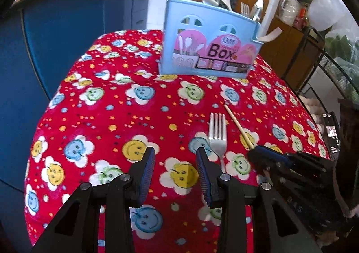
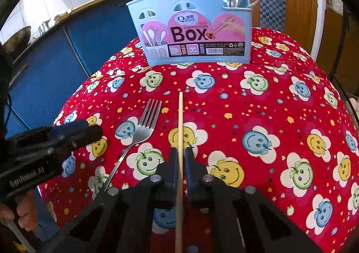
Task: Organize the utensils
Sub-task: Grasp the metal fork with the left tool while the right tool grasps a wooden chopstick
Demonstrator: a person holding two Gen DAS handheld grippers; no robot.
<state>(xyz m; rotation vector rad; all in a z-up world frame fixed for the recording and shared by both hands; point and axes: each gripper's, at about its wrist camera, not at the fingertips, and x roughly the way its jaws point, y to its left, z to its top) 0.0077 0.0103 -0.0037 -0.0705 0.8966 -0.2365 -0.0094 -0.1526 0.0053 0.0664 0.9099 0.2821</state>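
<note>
Ahead, the red-clothed bench [image 2: 258, 104] lies bare between the grippers and the blue utensil box [image 2: 190, 30] at its far edge. The right gripper [image 2: 181, 158] is pinched narrow on a wooden chopstick [image 2: 180, 131] whose long axis runs straight toward the box. Just left, a fork [image 2: 143, 127] lies flat, tines toward the box. The left gripper [image 1: 176, 163] hovers wide, seemingly holding nothing.
</note>
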